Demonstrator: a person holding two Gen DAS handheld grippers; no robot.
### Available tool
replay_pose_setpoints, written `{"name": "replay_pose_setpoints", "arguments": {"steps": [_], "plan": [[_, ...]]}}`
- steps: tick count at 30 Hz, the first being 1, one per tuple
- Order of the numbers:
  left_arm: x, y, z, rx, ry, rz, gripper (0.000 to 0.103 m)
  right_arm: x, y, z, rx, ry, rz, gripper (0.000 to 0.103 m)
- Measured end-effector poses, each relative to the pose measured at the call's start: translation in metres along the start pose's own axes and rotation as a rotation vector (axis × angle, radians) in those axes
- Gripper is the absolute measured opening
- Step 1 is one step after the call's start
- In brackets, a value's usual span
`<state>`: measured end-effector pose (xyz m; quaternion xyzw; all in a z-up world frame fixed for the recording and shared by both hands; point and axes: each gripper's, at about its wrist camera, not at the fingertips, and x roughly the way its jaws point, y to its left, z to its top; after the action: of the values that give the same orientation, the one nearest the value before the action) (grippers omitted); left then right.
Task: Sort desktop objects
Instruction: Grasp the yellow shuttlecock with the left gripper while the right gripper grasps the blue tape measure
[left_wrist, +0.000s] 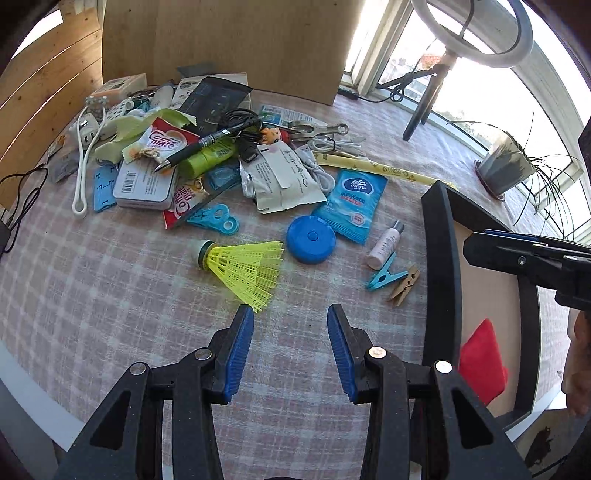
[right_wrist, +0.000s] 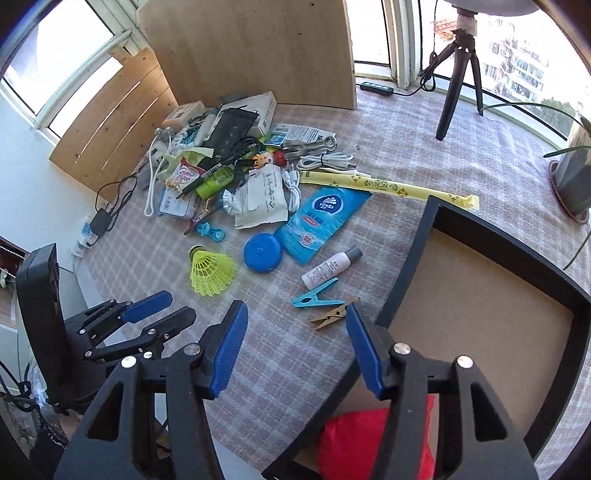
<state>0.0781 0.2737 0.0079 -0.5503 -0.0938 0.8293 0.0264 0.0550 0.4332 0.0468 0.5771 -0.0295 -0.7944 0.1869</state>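
A pile of desk clutter (left_wrist: 192, 147) lies on the checked tablecloth. Nearer lie a yellow shuttlecock (left_wrist: 243, 269), a blue round tape case (left_wrist: 311, 239), a blue tissue pack (left_wrist: 351, 205), a small white bottle (left_wrist: 384, 245), a blue clothes peg (left_wrist: 386, 276) and a wooden peg (left_wrist: 404, 286). My left gripper (left_wrist: 290, 317) is open and empty, just short of the shuttlecock's skirt. My right gripper (right_wrist: 295, 314) is open and empty, hovering near the wooden peg (right_wrist: 330, 315) at the corner of the black-framed tray (right_wrist: 410, 266). A red object (right_wrist: 354, 443) lies in the tray.
A wooden board (left_wrist: 221, 40) stands at the back. A tripod (right_wrist: 458, 74) and a potted plant (left_wrist: 506, 166) stand on the right. A long yellow packet (right_wrist: 388, 186) lies beside the tray. The table's near edge (left_wrist: 22, 373) is at lower left.
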Motion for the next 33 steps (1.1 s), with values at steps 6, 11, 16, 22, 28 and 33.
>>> {"name": "replay_pose_setpoints", "arguments": {"steps": [6, 11, 16, 22, 28, 33], "plan": [[0.02, 0.007, 0.008, 0.014, 0.028, 0.024, 0.038, 0.062, 0.028, 0.035, -0.022, 0.103, -0.031, 0.05], [0.035, 0.015, 0.018, 0.003, 0.046, 0.045, 0.038, 0.105, 0.025, 0.052, 0.047, 0.157, -0.03, 0.05], [0.048, 0.027, 0.021, -0.019, 0.067, 0.062, 0.037, 0.129, 0.027, 0.056, 0.048, 0.207, -0.025, 0.05], [0.056, 0.04, 0.024, -0.054, 0.082, 0.058, 0.03, 0.146, 0.029, 0.058, 0.044, 0.231, -0.047, 0.05], [0.056, 0.043, 0.023, -0.049, 0.083, 0.08, 0.021, 0.152, 0.038, 0.061, 0.019, 0.243, -0.068, 0.051], [0.054, 0.051, 0.021, -0.066, 0.076, 0.096, 0.013, 0.152, 0.054, 0.058, -0.066, 0.243, -0.129, 0.05]]}}
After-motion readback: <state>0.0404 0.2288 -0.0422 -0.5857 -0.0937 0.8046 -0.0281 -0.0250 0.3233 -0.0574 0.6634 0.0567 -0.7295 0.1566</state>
